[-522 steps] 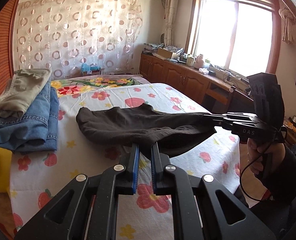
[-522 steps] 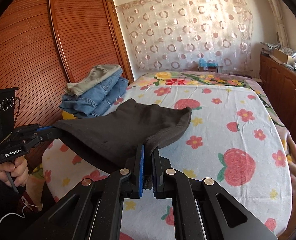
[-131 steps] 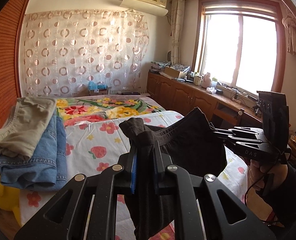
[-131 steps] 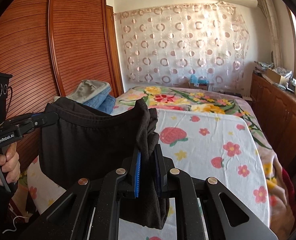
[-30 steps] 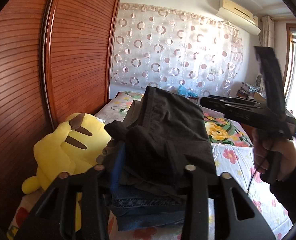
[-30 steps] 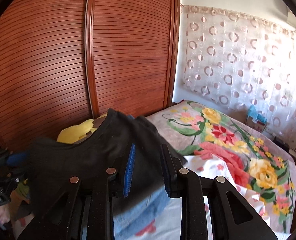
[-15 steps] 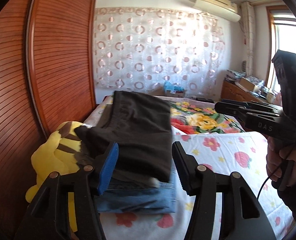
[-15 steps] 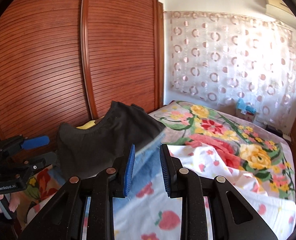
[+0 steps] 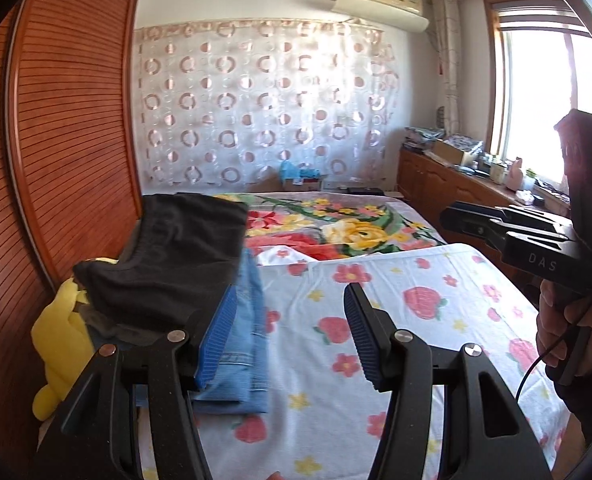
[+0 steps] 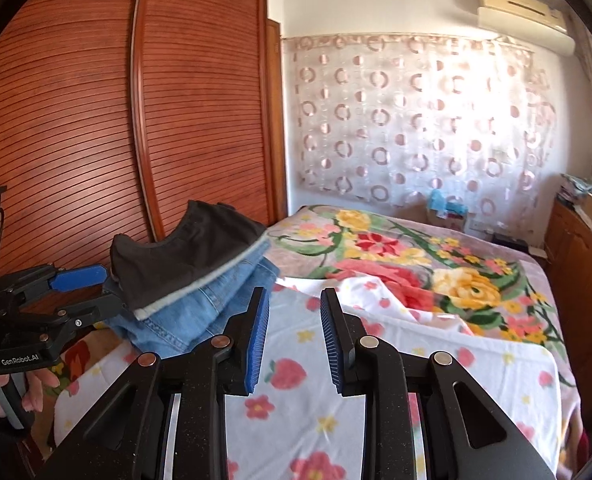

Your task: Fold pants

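Note:
The folded black pants point(image 9: 176, 256) lie on top of a clothes stack at the bed's left edge, over a pale garment and blue jeans point(image 9: 244, 340). My left gripper point(image 9: 290, 296) is open and holds nothing. It sits just right of the stack, with its left blue pad beside the jeans. In the right wrist view the black pants point(image 10: 200, 252) sit up and to the left of my right gripper point(image 10: 293, 296). That gripper is open by a narrow gap, over the sheet, with nothing in it. The left gripper point(image 10: 114, 286) shows there beside the stack.
A floral sheet point(image 9: 376, 320) covers the bed. A yellow plush toy point(image 9: 62, 340) is wedged between the stack and the wooden wardrobe point(image 9: 68, 120). A low wooden cabinet point(image 9: 428, 184) runs under the window on the right. A person's hand point(image 9: 556, 320) holds the right gripper.
The left jaws widened and let go of the black pants, which now rest on the stack. Both grippers drew back and swung right, away from the stack.

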Motion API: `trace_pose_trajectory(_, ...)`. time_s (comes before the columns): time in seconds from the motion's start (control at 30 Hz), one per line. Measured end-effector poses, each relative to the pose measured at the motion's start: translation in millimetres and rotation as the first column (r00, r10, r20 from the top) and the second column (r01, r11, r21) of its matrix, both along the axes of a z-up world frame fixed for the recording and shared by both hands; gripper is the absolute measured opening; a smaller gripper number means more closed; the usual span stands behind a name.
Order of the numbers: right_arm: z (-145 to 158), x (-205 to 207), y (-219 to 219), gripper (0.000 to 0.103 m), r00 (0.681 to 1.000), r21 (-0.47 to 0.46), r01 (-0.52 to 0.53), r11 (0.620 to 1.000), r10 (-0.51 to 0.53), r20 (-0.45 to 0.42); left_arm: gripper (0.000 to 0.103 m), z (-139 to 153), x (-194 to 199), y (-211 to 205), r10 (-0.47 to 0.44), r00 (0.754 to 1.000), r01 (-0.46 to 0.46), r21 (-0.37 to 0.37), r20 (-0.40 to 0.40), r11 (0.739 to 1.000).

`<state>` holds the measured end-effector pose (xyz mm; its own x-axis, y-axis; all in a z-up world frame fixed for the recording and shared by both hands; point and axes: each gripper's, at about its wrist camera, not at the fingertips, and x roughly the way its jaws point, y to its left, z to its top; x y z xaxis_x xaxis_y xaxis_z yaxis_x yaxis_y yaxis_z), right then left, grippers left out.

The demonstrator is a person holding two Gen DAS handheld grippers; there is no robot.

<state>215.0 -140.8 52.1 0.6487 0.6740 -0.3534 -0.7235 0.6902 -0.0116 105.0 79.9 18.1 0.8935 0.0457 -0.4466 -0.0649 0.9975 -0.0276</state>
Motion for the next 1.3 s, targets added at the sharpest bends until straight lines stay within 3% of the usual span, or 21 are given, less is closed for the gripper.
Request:
trace_pose_trajectory(0.07, 1, -9, -6, 0.029, 1.0, 0.005, 0.025, 1.0, -0.025, 0.0, 0.057, 1, 0, -9, -0.014, 1.0, 0.014, 0.006, 0.003, 1.0)
trace_pose_trajectory(0.4, 2, -73, -39, 0.065, 0.979, 0.049, 0.201, 0.978, -0.202, 0.002, 0.057, 8, -9, -45, -0.035, 0.999, 0.034, 0.013, 0.009, 0.999)
trace_pose_trajectory(0.87, 15, -148, -36, 0.072, 0.936, 0.109, 0.347, 0.932, -0.35, 0.017, 0.057, 19, -20, -66, -0.034, 0.999, 0.034, 0.013, 0.019, 0.999)
trace_pose_trajectory(1.3, 1, -153, -38, 0.074, 0.93, 0.117, 0.36, 0.926, -0.366, 0.032, 0.057, 27, -29, -76, -0.023, 0.999, 0.022, 0.028, 0.034, 0.999)
